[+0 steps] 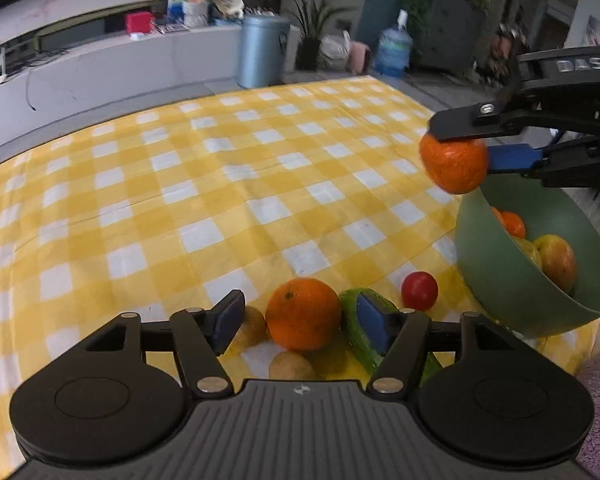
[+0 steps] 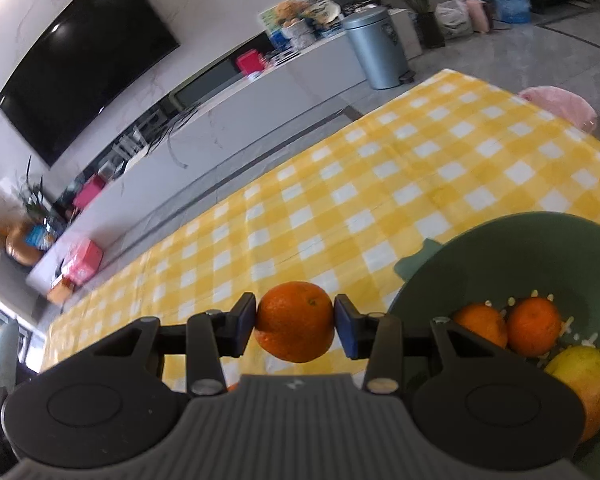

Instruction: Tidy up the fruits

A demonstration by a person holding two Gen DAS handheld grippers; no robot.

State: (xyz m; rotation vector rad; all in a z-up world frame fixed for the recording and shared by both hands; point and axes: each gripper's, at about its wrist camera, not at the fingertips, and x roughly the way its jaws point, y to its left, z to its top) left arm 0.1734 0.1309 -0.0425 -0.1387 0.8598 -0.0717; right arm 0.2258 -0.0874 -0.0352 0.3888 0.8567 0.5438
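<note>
Left wrist view: left gripper (image 1: 300, 316) spread wide, clasping nothing, low over a cluster near the cloth's near edge. Between its pads, a large orange (image 1: 303, 314); touching that on the right, a cucumber (image 1: 366, 328) partly behind the right pad; two potatoes, one (image 1: 252, 326) by the left pad, another (image 1: 290, 366) just under the orange. A red tomato (image 1: 419, 291) a little apart, right of the cucumber, near the green bowl (image 1: 496, 276). Bowl at the table's right edge, tilted in this view, with an apple (image 1: 556, 260) and a small orange (image 1: 512, 224) inside. Above its rim, right gripper (image 1: 458, 152) pinching a held orange (image 1: 454, 164). Wide bare stretch of yellow checked tablecloth (image 1: 180, 184) ahead and to the left, up to the far edge.

Right wrist view: right gripper (image 2: 295, 326) closed snugly on the held orange (image 2: 295, 326), pads (image 2: 244, 324) pressed to both sides, fruit in the air just left of the bowl (image 2: 520, 252) rim. In the bowl, two small oranges (image 2: 534, 326) touching, plus a yellow-red apple (image 2: 588, 384). Open cloth (image 2: 380, 200) beyond, running to the far and right edges.
</note>
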